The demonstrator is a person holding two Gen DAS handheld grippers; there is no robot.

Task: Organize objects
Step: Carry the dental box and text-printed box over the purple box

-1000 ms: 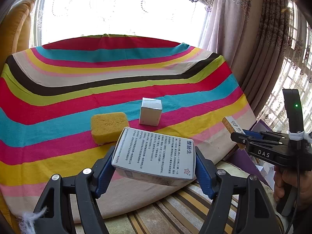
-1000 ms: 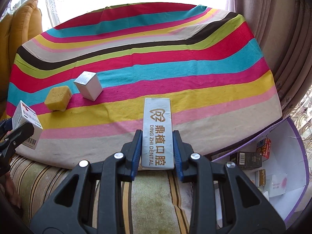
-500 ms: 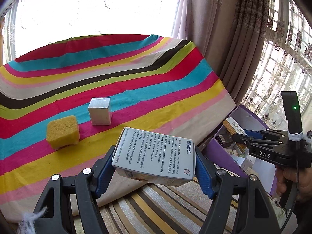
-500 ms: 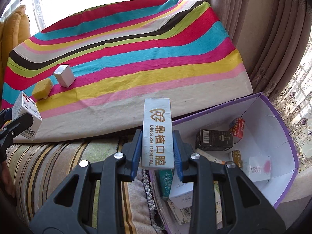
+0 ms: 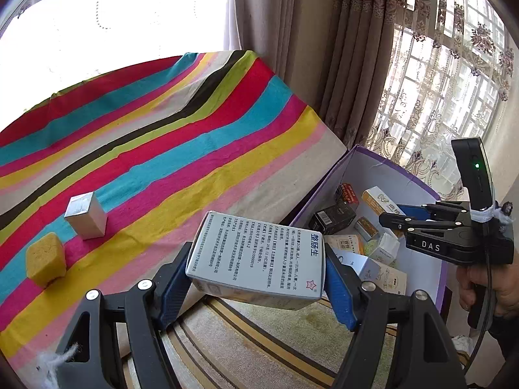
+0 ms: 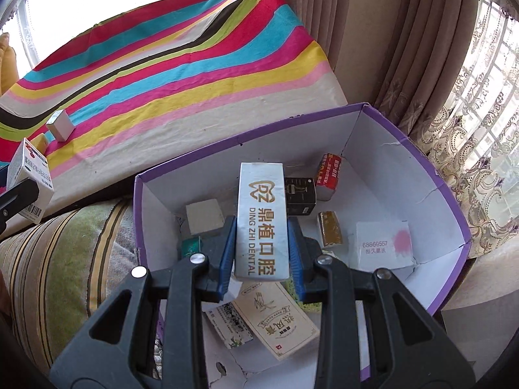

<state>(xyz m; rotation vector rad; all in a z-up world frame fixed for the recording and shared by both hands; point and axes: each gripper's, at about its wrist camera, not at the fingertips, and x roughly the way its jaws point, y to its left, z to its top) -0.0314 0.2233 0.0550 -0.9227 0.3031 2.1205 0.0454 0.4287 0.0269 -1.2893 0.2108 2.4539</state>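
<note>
Curtained windows back a table under a striped cloth (image 5: 181,149), and beside its edge a purple bin (image 6: 431,175) sits lower down, next to a striped cushion (image 6: 61,259).

Judging by the bin, the sorting is well along: at least 8 small packs already lie inside, among them a black box (image 6: 300,194), a red pack (image 6: 328,176), a gold pack (image 6: 330,233), a white box with a pink mark (image 6: 384,243), a grey pad (image 6: 205,215) and flat cartons near the front wall. On the cloth only 2 things remain in view, a silver box (image 5: 86,215) and a yellow sponge (image 5: 45,259), standing just beside each other.

2 more are in transit. The right gripper (image 6: 262,243) has its jaws closed on a dental box (image 6: 262,217), held upright above the bin's interior; it looks ready to drop. The left gripper (image 5: 256,278) has its jaws clamped across a wide medicine box (image 5: 258,256), hanging over the cushion between table and bin, not yet above the opening.

After these 2, the silver box and sponge are left.
</note>
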